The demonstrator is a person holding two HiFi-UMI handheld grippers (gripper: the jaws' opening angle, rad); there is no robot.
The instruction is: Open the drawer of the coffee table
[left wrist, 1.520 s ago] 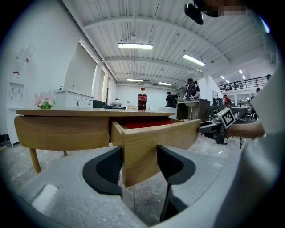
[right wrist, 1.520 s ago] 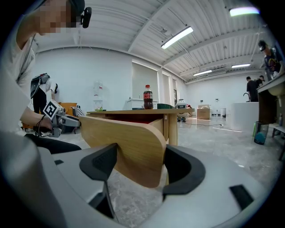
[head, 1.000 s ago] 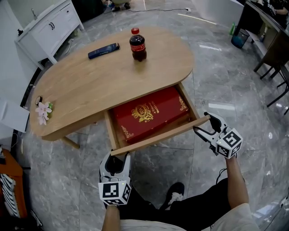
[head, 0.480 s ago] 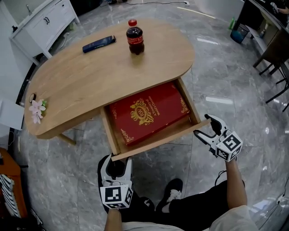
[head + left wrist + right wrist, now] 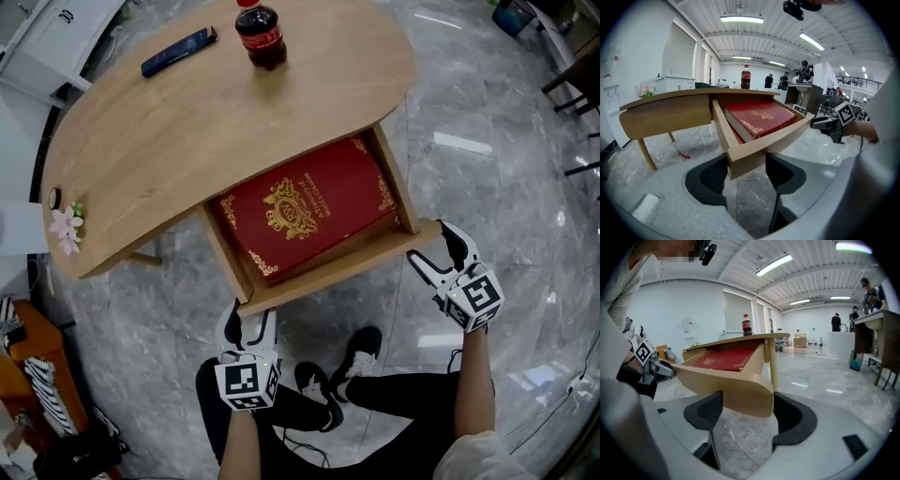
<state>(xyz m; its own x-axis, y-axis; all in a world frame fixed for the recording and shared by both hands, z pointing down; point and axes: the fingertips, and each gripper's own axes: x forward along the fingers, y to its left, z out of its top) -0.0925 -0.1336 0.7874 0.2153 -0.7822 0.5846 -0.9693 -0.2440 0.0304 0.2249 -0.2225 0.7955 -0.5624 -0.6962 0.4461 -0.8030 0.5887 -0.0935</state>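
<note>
Overhead, the wooden counter (image 5: 187,141) is a rounded oval that stands on a grey marble floor (image 5: 487,122). The two gripper views show a large white hall with strip lights on the ceiling and people standing far off. A white cabinet (image 5: 47,37) stands beyond the counter's far left corner.

The drawer (image 5: 328,272) projects from the counter's near edge, toward its right end, and is pulled well out. Its interior is almost filled by a red box (image 5: 300,211) with gold ornament. Marble floor lies on both sides of the drawer. The person's dark shoes (image 5: 361,349) stand on the floor just in front of the drawer front.

Count:
- One drawer, open.
- One red box, in the drawer.
- One cola bottle (image 5: 260,36), upright near the far edge.
- One flat dark device (image 5: 178,52), near the far edge, left of the bottle and apart from it.
- One pink flower (image 5: 66,228), at the left end's edge.
- Two grippers.

The left hand-held gripper (image 5: 248,314) straddles the left corner of the drawer front, with a pad against each side of the corner. The right hand-held gripper (image 5: 431,246) pinches the right end of the drawer front, and the board fills the gap between its pads.
</note>
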